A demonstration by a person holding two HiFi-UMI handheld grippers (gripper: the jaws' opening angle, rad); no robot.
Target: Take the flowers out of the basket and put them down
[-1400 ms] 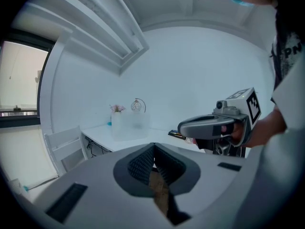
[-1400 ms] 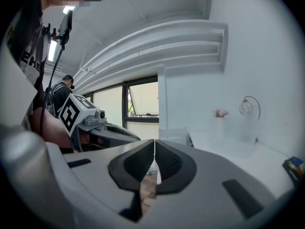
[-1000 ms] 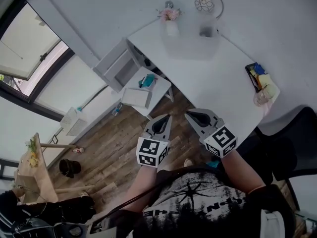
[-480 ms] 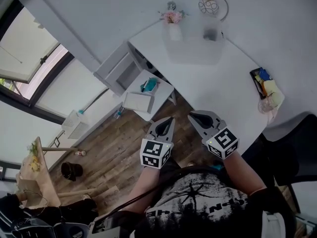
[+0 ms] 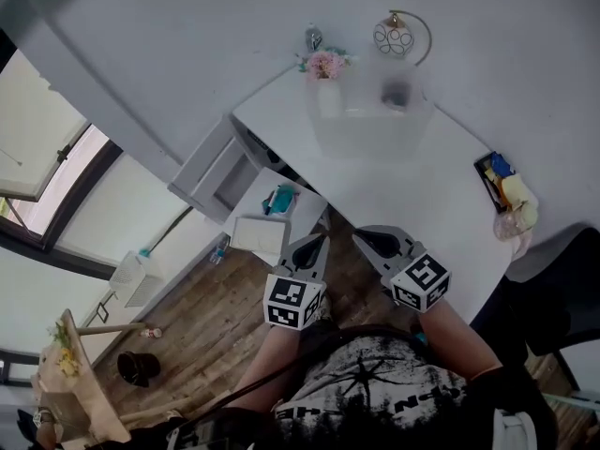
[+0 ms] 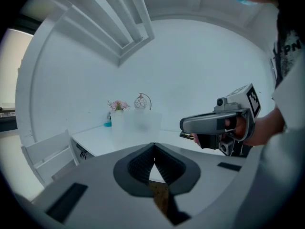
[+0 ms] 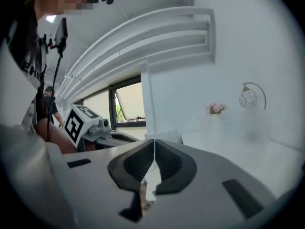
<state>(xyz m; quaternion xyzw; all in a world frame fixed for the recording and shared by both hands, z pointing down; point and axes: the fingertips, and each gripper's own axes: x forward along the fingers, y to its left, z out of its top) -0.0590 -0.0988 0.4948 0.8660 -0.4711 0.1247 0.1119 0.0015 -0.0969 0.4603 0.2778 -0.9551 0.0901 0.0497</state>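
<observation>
Since a second ago the table (image 5: pixel 427 200) has slid down-frame toward us; the claws barely shifted. Left gripper (image 5: pixel 317 242) and right gripper (image 5: pixel 361 236) are both closed and empty, low centre, short of the table edge. Flowers (image 5: pixel 324 64) sit top centre by the basket (image 5: pixel 370 125) (inside or behind, unclear). We judge this as approach. Next move: reach in and open one claw over the stems.

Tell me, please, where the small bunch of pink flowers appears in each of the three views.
Head view: the small bunch of pink flowers is at top centre, at the far edge of the white table, by the wall.
Left gripper view: left of centre, mid-height.
Right gripper view: right of centre, mid-height.
Shared landmark: the round wire ornament on a curved stand, just right of the flowers in all three.
</observation>
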